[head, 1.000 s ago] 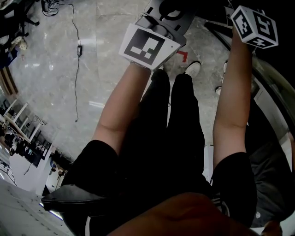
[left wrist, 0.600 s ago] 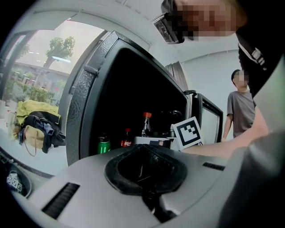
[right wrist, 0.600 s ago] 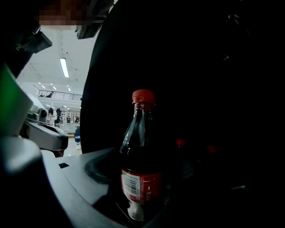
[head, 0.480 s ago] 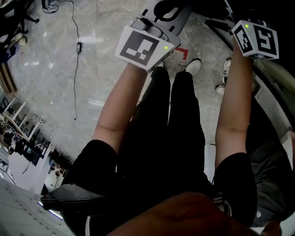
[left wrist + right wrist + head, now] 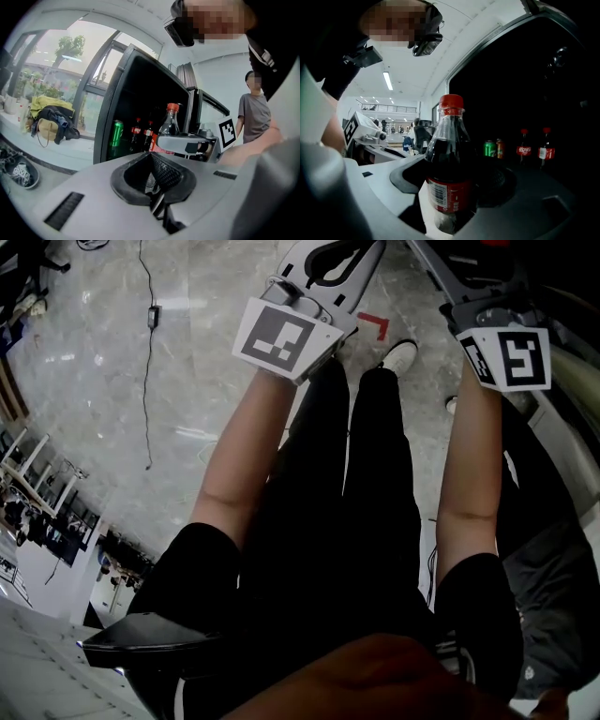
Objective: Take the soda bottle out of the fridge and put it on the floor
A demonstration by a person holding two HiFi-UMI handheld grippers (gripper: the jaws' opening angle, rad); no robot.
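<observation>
Bottle held in right gripper at open fridge

Right gripper [image 5: 457,187] has its jaws clamped on the bottle [image 5: 449,159], low on the body, at and under the red label. The red cap points up and dark soda fills the bottle up to the neck. In the left gripper view the bottle [image 5: 168,123] stands upright in the right gripper [image 5: 187,143], held in the air at the dark open front of the fridge [image 5: 136,89]. Whether it is fully clear of the fridge cannot be told.

Inside the fridge stand a green can [image 5: 116,133] and two small bottles [image 5: 137,132] with red labels.

Left gripper [image 5: 157,185] has its jaws pressed together with nothing between them. It is beside the right gripper and faces the fridge.

In the head view the left gripper [image 5: 323,277] and right gripper [image 5: 459,292] are both held out ahead of the person's legs [image 5: 361,502], above the marble floor [image 5: 103,446]. A red corner mark [image 5: 375,324] lies on the floor near a white shoe [image 5: 398,355]. A cable [image 5: 145,362] runs across the floor at the left.

A bystander [image 5: 255,115] in a grey shirt stands beyond the right gripper. A bag [image 5: 49,124] sits on a sill by the window, left of the fridge.
</observation>
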